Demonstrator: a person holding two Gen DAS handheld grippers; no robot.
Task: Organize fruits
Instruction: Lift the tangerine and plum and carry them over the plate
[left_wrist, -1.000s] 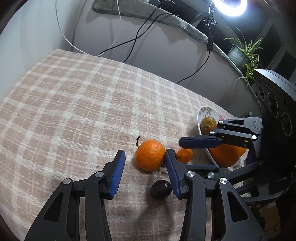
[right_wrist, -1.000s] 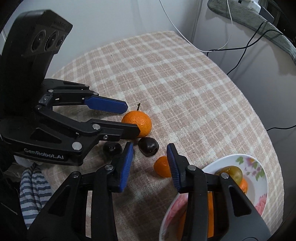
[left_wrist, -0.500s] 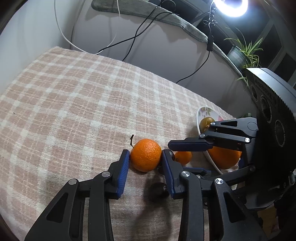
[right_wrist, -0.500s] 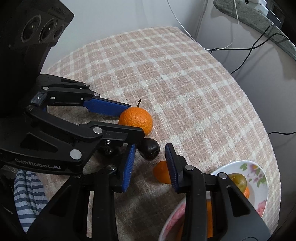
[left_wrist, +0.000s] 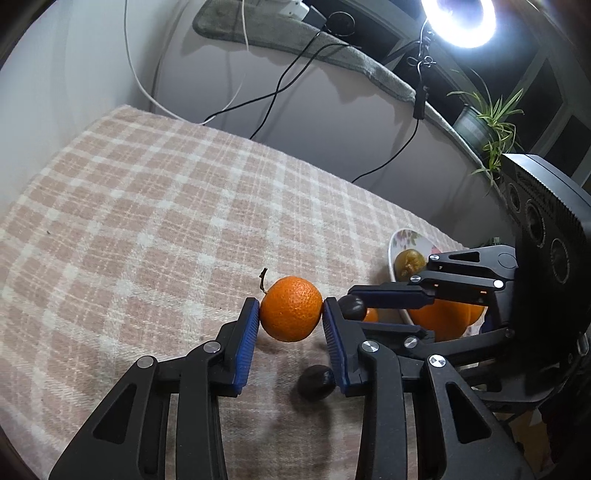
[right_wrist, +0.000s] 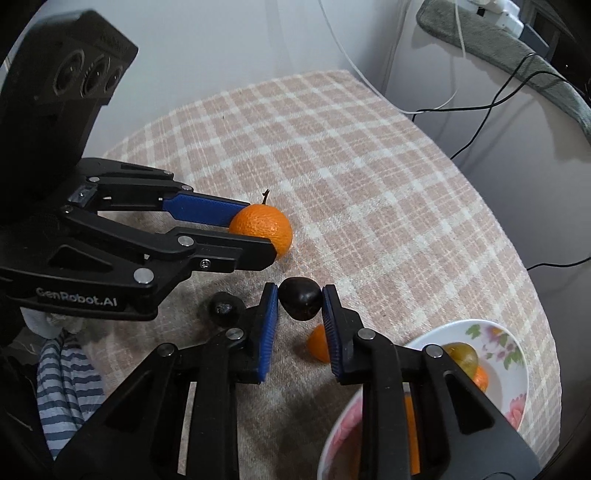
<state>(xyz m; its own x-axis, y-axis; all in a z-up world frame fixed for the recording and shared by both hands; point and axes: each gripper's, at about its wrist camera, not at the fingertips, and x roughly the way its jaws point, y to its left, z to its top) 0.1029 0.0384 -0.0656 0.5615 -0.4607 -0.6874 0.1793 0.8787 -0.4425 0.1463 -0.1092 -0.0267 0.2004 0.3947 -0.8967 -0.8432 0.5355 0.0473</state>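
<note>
The orange (left_wrist: 290, 308) is clamped by the left gripper (left_wrist: 290, 322). The dark fruit (right_wrist: 300, 298) is pinched by the right gripper (right_wrist: 300, 303), near the bowl (right_wrist: 515, 354)

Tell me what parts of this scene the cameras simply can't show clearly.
- Right wrist view: the small orange fruit is half hidden behind the right tongs.
- Both views: the floral bowl contents are largely covered by tong arms.
- Left wrist view: the dark fruit sits partly behind the left tongs.
</note>
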